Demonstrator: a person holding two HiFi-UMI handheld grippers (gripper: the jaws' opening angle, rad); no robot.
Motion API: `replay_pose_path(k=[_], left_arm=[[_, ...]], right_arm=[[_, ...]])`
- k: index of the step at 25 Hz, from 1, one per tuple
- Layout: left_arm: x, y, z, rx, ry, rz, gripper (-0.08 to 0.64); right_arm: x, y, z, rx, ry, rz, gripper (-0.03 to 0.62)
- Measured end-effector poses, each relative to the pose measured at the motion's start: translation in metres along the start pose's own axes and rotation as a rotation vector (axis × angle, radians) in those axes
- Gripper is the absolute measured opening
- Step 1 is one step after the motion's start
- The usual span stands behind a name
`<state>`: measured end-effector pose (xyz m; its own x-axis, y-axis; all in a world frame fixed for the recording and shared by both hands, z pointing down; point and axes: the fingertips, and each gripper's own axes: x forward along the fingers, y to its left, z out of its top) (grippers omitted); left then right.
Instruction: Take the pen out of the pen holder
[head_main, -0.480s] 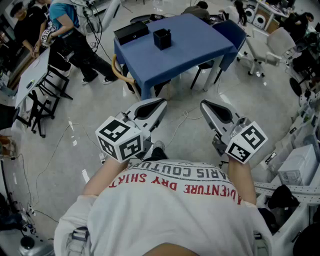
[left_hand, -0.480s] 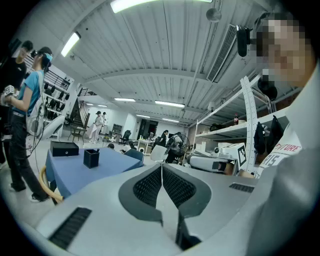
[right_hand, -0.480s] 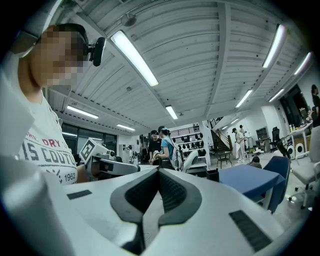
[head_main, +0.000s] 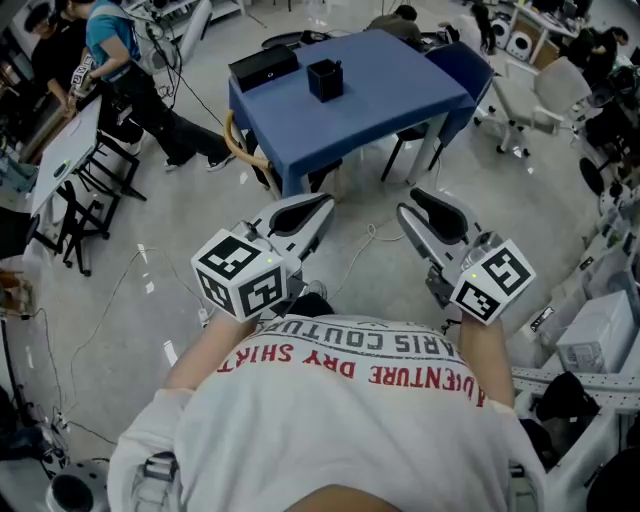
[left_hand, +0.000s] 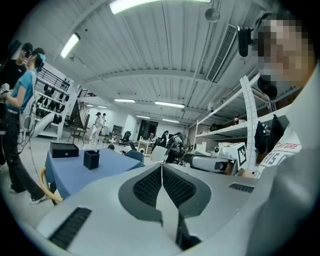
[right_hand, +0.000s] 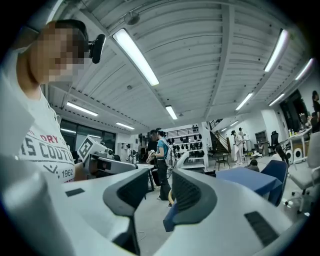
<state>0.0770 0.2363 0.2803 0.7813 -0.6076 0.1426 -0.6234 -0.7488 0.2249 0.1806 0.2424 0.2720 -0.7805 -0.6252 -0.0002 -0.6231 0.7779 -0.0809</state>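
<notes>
Behind left claw, shirt, red "DRY SHIRT" (inverted)

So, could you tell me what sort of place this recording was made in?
Most likely a big open lab or workshop. A blue table stands on a bare floor, an office chair and metal shelving sit at the edges, and other people stand nearby.

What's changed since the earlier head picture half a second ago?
The right tool looks slightly more open, with nothing between its jaws. The bystander in the blue top stepped toward the upper left. Nothing was grasped or let go. The left tool, shut, the blue table and the pen holder stayed put.
</notes>
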Motion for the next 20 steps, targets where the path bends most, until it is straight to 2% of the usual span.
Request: replay_pose_path(k=[1,2,6,13,20], left_arm=[[0.001,0.002,0.000,-0.002,0.000,0.000,0.028],[0.003,0.004,0.000,-0.004,-0.001,0.000,0.029],[0.011,0.015,0.002,-0.016,-0.005,-0.003,0.029],[0.028,0.053,-0.001,-0.039,0.001,-0.007,0.029],[0.052,0.123,0.010,-0.063,0.016,-0.018,0.029]], right_arm=[[0.002,-0.001,-0.001,-0.004,0.006,0.002,0.162],[0.003,-0.002,-0.002,-0.009,0.012,0.004,0.199],[0.013,-0.012,-0.004,-0.023,0.032,-0.004,0.277],[0.045,-0.039,-0.012,-0.025,0.053,-0.025,0.316],[0.108,-0.079,-0.018,0.002,0.070,-0.045,0.321]])
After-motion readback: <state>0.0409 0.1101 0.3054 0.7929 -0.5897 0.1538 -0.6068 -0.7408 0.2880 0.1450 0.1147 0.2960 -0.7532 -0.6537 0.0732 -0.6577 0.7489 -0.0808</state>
